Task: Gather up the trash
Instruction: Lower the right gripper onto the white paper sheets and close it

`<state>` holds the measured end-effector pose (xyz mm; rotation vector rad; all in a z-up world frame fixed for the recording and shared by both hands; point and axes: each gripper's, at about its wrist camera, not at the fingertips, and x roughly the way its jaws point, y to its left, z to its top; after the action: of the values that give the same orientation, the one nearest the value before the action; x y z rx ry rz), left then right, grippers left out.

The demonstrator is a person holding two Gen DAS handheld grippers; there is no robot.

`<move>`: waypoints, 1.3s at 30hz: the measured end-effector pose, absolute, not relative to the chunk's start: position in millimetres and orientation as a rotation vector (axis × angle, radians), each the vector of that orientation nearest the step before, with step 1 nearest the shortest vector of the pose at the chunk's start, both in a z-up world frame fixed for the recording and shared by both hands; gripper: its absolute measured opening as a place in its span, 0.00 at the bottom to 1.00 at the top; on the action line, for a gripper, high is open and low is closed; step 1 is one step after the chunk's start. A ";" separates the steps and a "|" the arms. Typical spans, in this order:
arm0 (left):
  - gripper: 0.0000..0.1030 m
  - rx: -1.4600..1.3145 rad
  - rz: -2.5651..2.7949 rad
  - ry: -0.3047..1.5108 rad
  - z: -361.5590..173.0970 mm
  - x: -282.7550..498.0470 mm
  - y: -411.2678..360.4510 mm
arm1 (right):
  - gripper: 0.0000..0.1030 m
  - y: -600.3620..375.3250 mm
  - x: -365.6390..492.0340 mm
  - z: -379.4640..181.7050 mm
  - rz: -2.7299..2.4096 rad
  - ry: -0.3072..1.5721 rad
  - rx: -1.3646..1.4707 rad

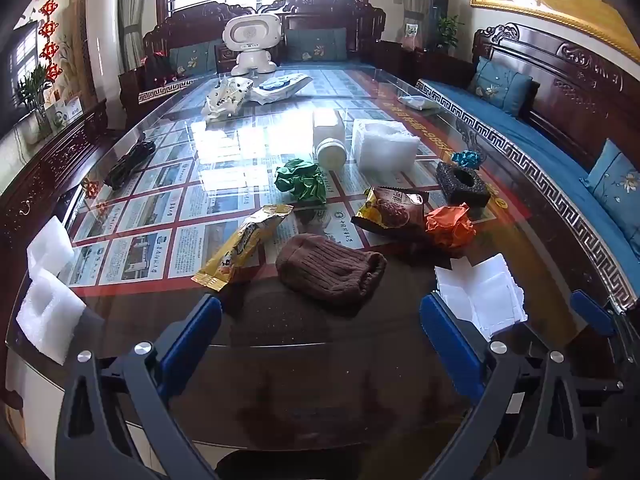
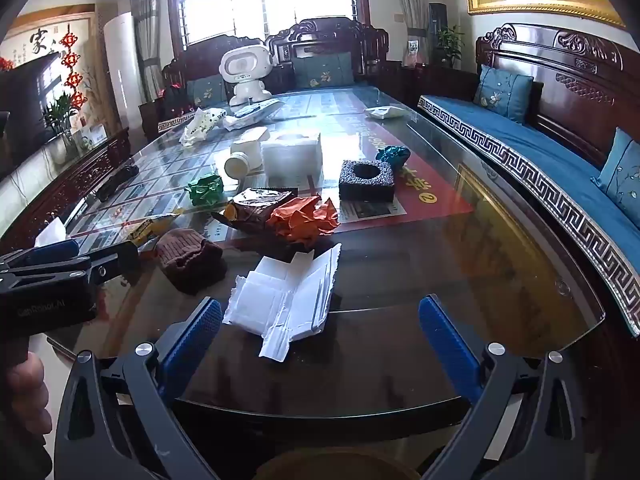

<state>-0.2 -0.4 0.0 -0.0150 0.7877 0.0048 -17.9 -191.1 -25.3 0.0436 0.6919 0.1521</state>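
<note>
Trash litters the glass table (image 1: 168, 316): brown knit hat (image 1: 330, 266) before the left gripper (image 1: 320, 328), torn white paper (image 2: 284, 300) before the right gripper (image 2: 320, 328). Both sets of fingers gape wide, holding nothing.

Brown ribbed hat (image 1: 330, 266); orange paper (image 1: 450, 224), green paper (image 1: 302, 180)

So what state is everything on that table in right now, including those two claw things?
Left gripper: open, empty.
Right gripper: open, empty.
White bottle: lying on its side.
Green paper: crumpled.
Orange paper: crumpled.
White paper: torn, unfolded, flat.
Brown knit hat: slumped on the glass.
Yellow wrapper: lying flat.
Brown snack bag: lying flat.
Black foam block: flat, hole upward.
</note>
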 end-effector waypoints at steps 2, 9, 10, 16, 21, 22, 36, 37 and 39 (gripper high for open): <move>0.96 -0.012 0.002 0.785 0.4 -1.0 -1.3 | 0.93 -190.5 -17.8 -25.3 0.154 0.691 0.044; 0.96 -0.017 0.002 0.790 0.7 -3.3 -1.7 | 0.93 -189.8 -17.6 -25.4 0.153 0.688 0.045; 0.96 -0.023 0.001 0.796 -0.5 -0.3 1.6 | 0.93 -190.7 -17.0 -25.8 0.152 0.690 0.044; 0.96 -0.037 0.004 0.805 -6.3 0.3 6.6 | 0.93 -184.8 -19.6 -26.5 0.151 0.702 0.046; 0.96 -0.049 0.003 0.821 -8.2 4.7 11.8 | 0.93 -187.8 -13.2 -28.2 0.165 0.702 0.048; 0.96 -0.049 0.001 0.822 -8.1 4.7 11.8 | 0.93 -187.5 -13.3 -28.2 0.165 0.702 0.047; 0.96 -0.107 0.027 0.847 -23.6 16.0 34.7 | 0.93 -193.6 -5.4 -37.9 0.199 0.744 0.074; 0.96 -0.116 0.013 0.844 -24.2 16.0 34.6 | 0.93 -194.1 -4.5 -38.1 0.198 0.743 0.078; 0.96 -0.126 -0.018 0.839 -24.1 16.7 31.8 | 0.93 -195.1 -1.0 -38.8 0.197 0.749 0.094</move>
<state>16.7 31.8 -24.1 -0.1260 0.8387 -0.0184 -1.0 -195.1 -38.8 0.0935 0.7486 0.1973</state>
